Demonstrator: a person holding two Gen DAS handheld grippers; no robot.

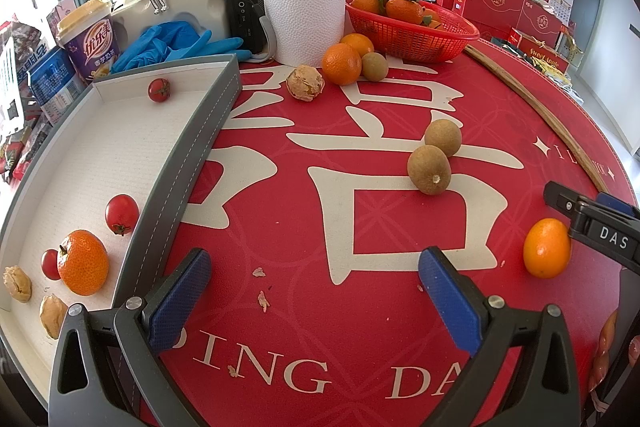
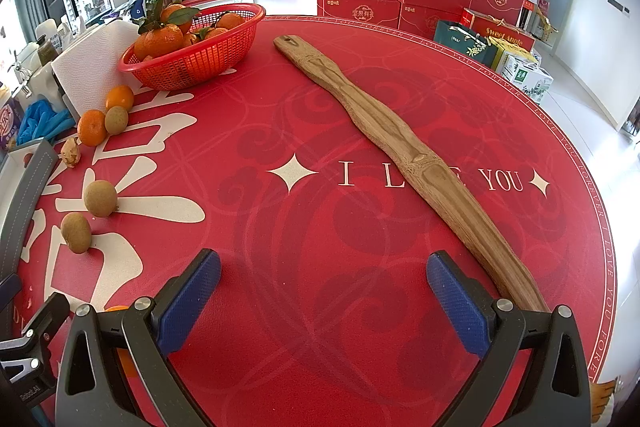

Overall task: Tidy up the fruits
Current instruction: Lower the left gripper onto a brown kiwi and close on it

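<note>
Hovering low over the round red printed tablecloth (image 1: 360,307), the left gripper (image 1: 314,275) has its blue-padded jaws spread wide, nothing between them. Just to its right a small oval orange kumquat (image 1: 547,247) lies on the cloth, touching a black tip of the right gripper (image 2: 322,281), which also gapes empty beside a long wooden paddle (image 2: 400,155). Two brown longans (image 1: 429,169) sit ahead, touching. Off left, the grey-rimmed white tray (image 1: 188,147) holds an orange (image 1: 83,262), red cherry tomatoes (image 1: 121,214) and beige walnuts (image 1: 17,283).
</note>
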